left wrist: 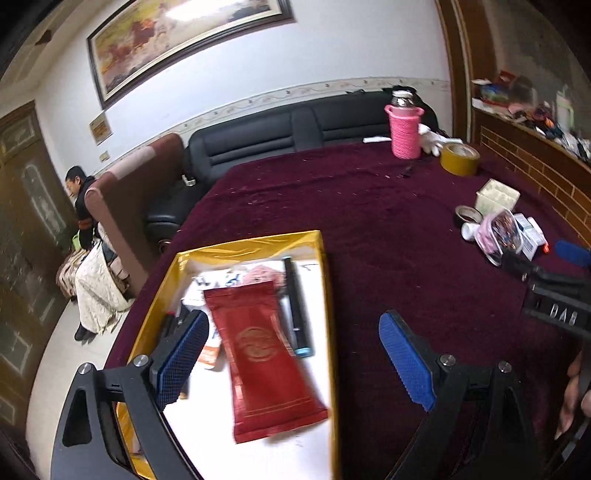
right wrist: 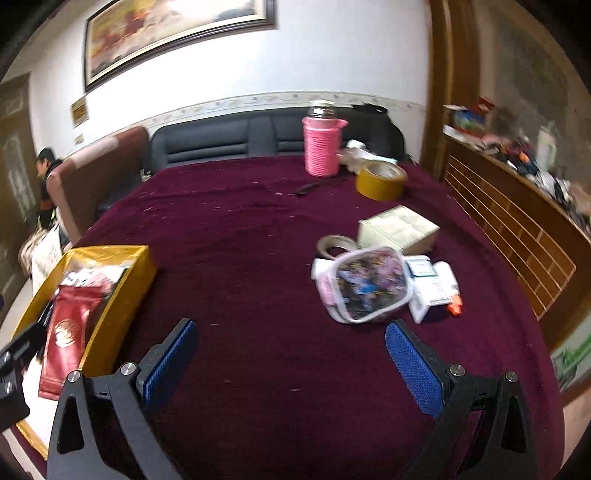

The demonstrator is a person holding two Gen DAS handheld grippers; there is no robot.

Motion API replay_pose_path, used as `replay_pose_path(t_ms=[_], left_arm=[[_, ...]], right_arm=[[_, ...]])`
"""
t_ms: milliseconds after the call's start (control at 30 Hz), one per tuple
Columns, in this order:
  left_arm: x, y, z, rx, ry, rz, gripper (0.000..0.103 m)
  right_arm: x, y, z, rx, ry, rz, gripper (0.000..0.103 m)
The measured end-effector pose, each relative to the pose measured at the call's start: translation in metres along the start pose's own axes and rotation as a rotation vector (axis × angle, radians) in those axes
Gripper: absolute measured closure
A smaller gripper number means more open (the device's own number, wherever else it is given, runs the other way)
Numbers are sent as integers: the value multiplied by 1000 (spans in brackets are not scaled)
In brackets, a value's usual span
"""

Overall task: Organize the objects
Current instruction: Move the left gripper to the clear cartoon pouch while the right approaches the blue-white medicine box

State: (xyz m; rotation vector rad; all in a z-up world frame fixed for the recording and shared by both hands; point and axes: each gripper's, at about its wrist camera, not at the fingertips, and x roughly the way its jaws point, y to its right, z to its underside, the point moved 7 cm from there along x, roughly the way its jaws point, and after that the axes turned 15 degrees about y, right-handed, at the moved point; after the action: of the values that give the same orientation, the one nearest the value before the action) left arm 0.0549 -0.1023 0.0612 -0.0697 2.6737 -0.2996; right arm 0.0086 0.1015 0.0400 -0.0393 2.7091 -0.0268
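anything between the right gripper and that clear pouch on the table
Nothing visible. The right gripper is open over bare maroon cloth, and the clear pouch lies ahead, slightly right, with only cloth in between.

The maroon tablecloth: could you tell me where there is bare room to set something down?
Bare maroon tablecloth runs between the gold box and the clear pouch, back to the pink bottle. Crowded: around the pouch, beige carton and yellow tape.

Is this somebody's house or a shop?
Probably a home's living room: a black leather sofa against the wall, a big framed painting above it, and a table under a dark red velvety cloth.
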Motion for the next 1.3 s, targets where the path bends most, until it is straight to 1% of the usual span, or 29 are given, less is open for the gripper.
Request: replay_pose_path(t_ms=[167,300,400,433,500,600,633,700,767,867,900,1000,1067,1133,1200,1233,1300], left_arm=[[11,29,3,44,-28,45,10],[19,55,10,24,-75,137,10],[20,75,15,1,-87,217,10],[19,81,16,-5,-89,238,10],[19,89,17,-3,-93,266,10],[19,96,19,0,-95,277,10],[19,97,20,-3,-97,280,10],[18,97,22,-10,-103,284,10],[18,95,24,-17,-105,284,10],[18,91,27,-34,-111,281,10],[19,89,28,-43,-112,281,10],[20,84,27,-76,-110,280,10],[20,82,25,-98,-104,284,10],[21,80,24,-110,-100,290,10],[21,81,24,-103,-96,294,10],[22,82,24,-96,-97,295,10],[26,85,23,-79,-102,305,10]], right_arm=[[8,41,2,61,-11,42,0],[18,79,-6,115,1,50,0],[30,120,-17,197,24,76,0],[36,136,-20,238,23,70,0],[49,156,-22,325,6,32,0],[69,177,-23,501,-18,-83,0],[75,181,-23,540,-22,-106,0],[88,189,-25,587,-19,-107,0],[102,192,-28,606,-18,-118,0],[125,187,-26,612,-58,-160,0],[133,178,-22,609,-92,-201,0],[137,139,-12,595,-165,-386,0],[132,105,-6,576,-218,-555,0],[121,70,1,592,-297,-753,0],[108,48,4,610,-339,-903,0],[104,47,4,625,-332,-921,0],[105,58,4,678,-297,-892,0]])
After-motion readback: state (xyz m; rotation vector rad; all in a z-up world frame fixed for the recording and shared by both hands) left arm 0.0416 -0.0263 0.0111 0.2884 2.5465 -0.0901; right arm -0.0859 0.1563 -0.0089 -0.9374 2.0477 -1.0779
